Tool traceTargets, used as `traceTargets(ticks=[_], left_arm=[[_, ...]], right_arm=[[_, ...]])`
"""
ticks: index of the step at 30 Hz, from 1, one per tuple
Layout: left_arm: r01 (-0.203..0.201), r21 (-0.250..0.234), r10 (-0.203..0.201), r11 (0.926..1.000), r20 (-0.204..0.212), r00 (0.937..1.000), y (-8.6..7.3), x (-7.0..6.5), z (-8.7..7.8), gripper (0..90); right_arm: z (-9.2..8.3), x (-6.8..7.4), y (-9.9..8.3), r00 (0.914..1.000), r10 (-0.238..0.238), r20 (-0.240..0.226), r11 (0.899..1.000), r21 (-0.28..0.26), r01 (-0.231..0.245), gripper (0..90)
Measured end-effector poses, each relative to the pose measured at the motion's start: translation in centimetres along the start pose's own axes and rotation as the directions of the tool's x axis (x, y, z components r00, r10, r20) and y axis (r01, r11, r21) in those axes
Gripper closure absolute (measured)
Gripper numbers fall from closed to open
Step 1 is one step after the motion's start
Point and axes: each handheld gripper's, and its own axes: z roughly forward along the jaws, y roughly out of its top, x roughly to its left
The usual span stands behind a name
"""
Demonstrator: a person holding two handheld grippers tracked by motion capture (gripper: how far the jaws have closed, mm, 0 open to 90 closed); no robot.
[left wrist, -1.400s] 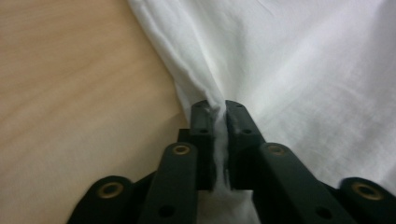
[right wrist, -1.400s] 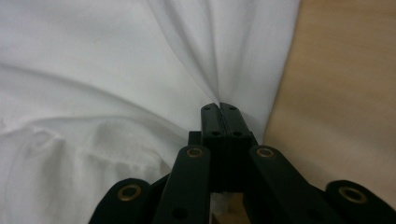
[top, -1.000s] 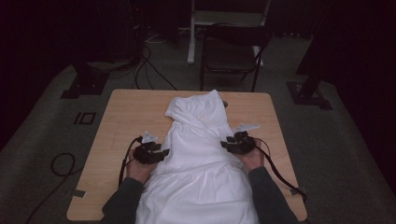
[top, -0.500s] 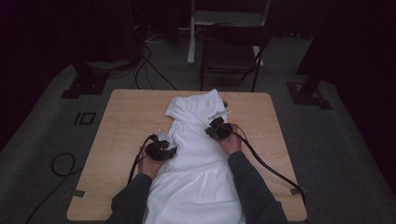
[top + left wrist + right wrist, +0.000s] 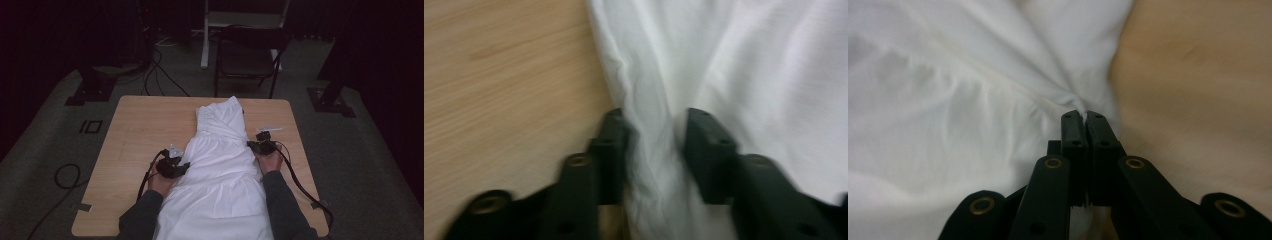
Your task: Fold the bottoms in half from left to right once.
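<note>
Right hand-held gripper (image 5: 1085, 116): I have its jaws pressed fully together on a pinch of the white dress (image 5: 220, 165), right at the cloth's 3 o'clock edge; folds fan out from the nip.
Left hand-held gripper (image 5: 651, 125): jaws have just been closing, with a bunched ridge of the dress between them; from the left gripper view they look not yet clamped, a little slack showing on either side.
Left hand-held gripper, placing: at the dress's 9 o'clock edge, roughly level with the waist seam.
Dress, placing: laid lengthwise down the middle of the desk (image 5: 135, 125), bodice toward 12 o'clock, skirt running off the 6 o'clock edge toward me.
Handling, my judgement: thin, soft and light; it will sag and crease rather than keep its shape, and a shallow pinch could slip.
Where to hold: I would take a good bite at each side edge near the seam and lift both sides evenly.
Beyond the desk: a dark chair (image 5: 247, 55) at 12 o'clock.
</note>
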Motion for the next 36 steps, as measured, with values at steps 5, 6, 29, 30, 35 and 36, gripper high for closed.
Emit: traceTargets(ticks=[5,6,29,30,35,36], left_arm=[[-0.061,0.039,0.06,0.9974,0.024,0.9979,-0.9,-1.6,-1.3,81.1],[-0.063,0.039,0.062,0.9972,0.034,0.9975,-1.3,-2.1,-1.7,81.2],[-0.049,0.044,0.048,0.9978,0.026,0.9985,1.5,-1.3,0.3,68.3],[-0.057,0.045,0.055,0.9974,0.034,0.9979,1.3,-1.4,0.6,76.4],[-0.07,0.047,0.068,0.9965,0.041,0.9968,1.4,-1.4,0.6,85.9],[-0.074,0.05,0.072,0.996,0.04,0.9966,1.4,-1.4,0.6,86.3]], right_arm=[[-0.8,1.3,-0.7,0.9971,-0.075,-0.013,0.997,0.032,0.075,87.1],[-1.0,1.4,-0.9,0.9968,-0.079,-0.015,0.996,0.039,0.079,87.0],[-1.1,9.5,4.3,0.9158,-0.369,-0.159,0.929,-0.058,0.364,58.2],[-0.4,9.9,4.5,0.91,-0.384,-0.157,0.923,-0.046,0.381,56.9],[2.7,11.1,4.8,0.8912,-0.425,-0.159,0.9,0.031,0.435,50.2],[3.3,11.3,4.9,0.8837,-0.447,-0.137,0.886,0.07,0.459,53.6]])
